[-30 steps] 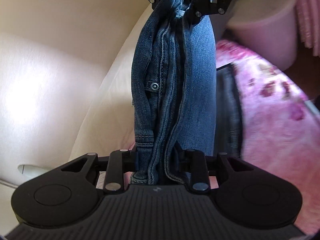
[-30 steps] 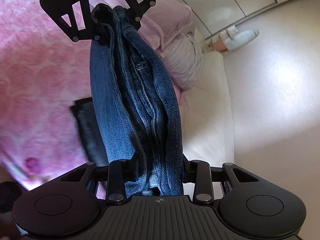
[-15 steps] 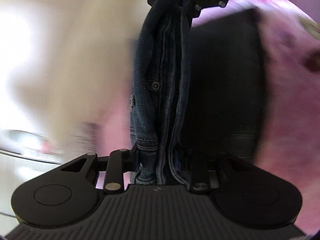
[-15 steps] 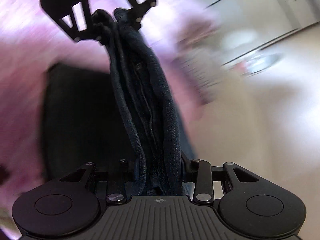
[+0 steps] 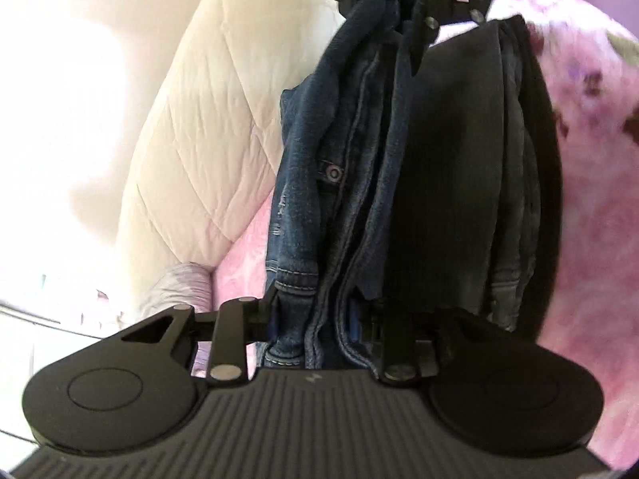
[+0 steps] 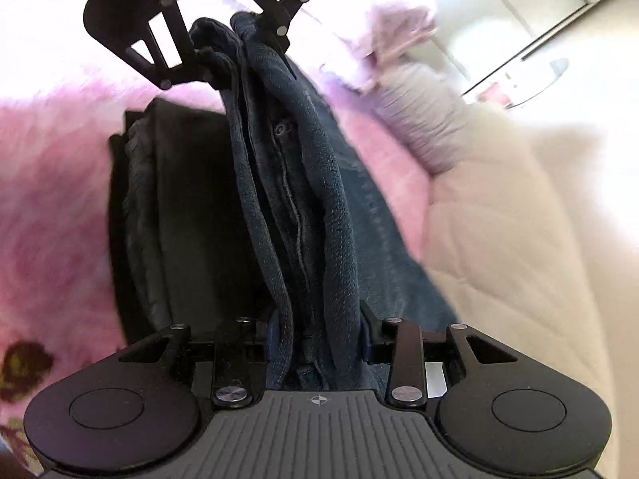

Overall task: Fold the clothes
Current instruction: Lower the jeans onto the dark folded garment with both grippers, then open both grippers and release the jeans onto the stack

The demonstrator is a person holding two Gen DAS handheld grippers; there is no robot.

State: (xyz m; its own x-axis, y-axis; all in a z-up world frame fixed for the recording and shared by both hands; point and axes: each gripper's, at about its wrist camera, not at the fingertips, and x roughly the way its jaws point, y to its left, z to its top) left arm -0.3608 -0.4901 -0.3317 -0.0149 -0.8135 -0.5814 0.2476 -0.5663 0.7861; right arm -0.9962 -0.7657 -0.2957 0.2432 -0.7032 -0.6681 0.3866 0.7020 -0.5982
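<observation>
In the left wrist view, a cream quilted cover (image 5: pixel 191 151) fills the left side, with a grey striped pillow (image 5: pixel 179 287) at its lower end. Right of these, the left gripper (image 5: pixel 319 331) is clamped on one end of the folded blue jeans (image 5: pixel 339 183). The bundle's long axis runs straight away from the camera to the right gripper (image 5: pixel 411 12), which pinches the far end near the top edge. A metal button (image 5: pixel 332 171) faces left on the bundle's side. Just right of the jeans lies a stack of dark folded clothes (image 5: pixel 459 183), its length parallel to the jeans, on the pink floral blanket (image 5: pixel 599 199).

In the right wrist view the order reverses: pink blanket (image 6: pixel 52 183) at left, the dark stack (image 6: pixel 171 207), then the jeans (image 6: pixel 311 207) stretched lengthwise from the right gripper (image 6: pixel 315 335), closed on the near end, to the left gripper (image 6: pixel 223 52) gripping the far end. The pillow (image 6: pixel 423 127) and cream cover (image 6: pixel 519 259) lie right.
</observation>
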